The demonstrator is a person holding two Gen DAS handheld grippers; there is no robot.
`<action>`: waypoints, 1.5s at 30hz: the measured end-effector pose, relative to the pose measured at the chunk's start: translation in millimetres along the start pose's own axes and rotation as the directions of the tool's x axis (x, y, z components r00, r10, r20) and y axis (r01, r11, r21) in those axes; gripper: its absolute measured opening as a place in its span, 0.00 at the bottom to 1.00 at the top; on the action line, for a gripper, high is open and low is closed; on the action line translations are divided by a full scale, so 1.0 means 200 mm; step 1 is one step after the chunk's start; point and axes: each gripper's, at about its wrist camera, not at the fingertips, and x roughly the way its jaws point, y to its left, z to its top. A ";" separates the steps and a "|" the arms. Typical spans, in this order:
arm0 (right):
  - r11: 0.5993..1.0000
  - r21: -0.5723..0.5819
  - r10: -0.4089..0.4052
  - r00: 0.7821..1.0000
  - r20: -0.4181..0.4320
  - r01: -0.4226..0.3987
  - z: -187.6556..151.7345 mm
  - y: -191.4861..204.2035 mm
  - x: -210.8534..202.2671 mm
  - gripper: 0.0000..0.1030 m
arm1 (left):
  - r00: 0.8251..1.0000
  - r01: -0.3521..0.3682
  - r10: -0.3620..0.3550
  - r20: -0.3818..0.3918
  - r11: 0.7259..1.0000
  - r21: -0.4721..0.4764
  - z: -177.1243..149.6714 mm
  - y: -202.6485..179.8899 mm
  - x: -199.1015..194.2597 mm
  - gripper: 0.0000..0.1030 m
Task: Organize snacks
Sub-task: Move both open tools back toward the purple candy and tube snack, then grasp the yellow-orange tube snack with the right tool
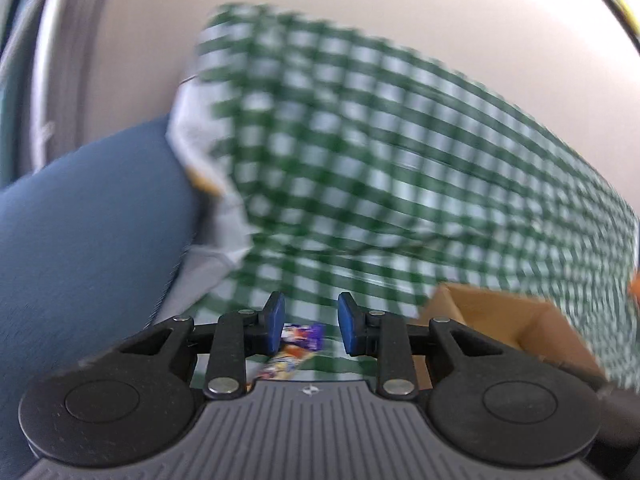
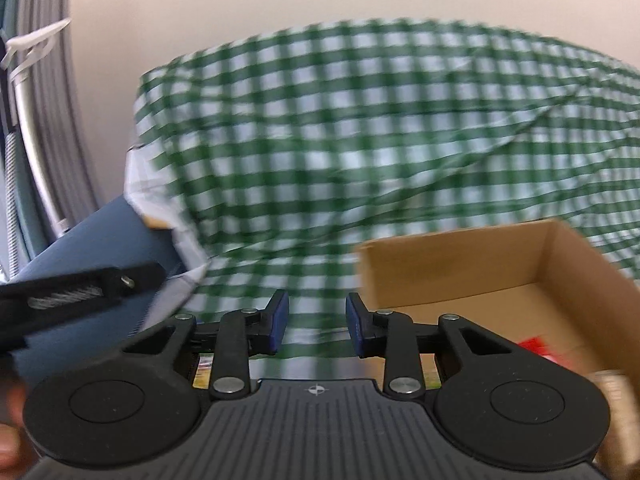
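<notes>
Both views are motion-blurred. My left gripper (image 1: 310,326) is open and empty, above a purple and orange snack packet (image 1: 298,340) that lies on the green-checked cloth (image 1: 360,160). An open cardboard box (image 1: 500,320) sits to its right. My right gripper (image 2: 316,326) is open and empty over the cloth (image 2: 360,140), just left of the cardboard box (image 2: 480,272). A red packet (image 2: 536,346) lies inside the box. A yellow-green packet (image 2: 202,372) shows under the right gripper's left finger.
A blue cushion or seat (image 1: 88,240) lies left of the cloth, with white paper (image 1: 200,152) at the cloth's left edge. The left tool's black body (image 2: 80,292) shows at the left of the right wrist view. A pale wall (image 2: 280,0) is behind.
</notes>
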 end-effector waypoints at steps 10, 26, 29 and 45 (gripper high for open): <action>0.999 -0.015 0.049 0.986 -0.162 -0.052 -0.15 0.41 0.49 0.36 | 0.982 -0.178 0.155 -0.111 0.954 -0.243 0.01 0.37 0.08 0.31; 0.999 0.044 -0.002 0.924 -0.382 0.021 -0.34 0.49 0.95 0.21 | 0.981 -0.173 0.144 -0.134 0.955 -0.239 -0.01 0.37 0.11 0.31; 1.000 0.025 0.007 0.927 -0.374 0.003 -0.35 0.46 0.90 0.12 | 0.982 -0.147 0.110 -0.156 0.958 -0.247 -0.02 0.38 0.14 0.32; 0.985 -0.108 0.070 0.884 -0.463 -0.135 -0.52 0.28 0.21 0.13 | 0.926 -0.065 -0.022 -0.377 0.975 -0.215 -0.14 0.32 0.32 0.44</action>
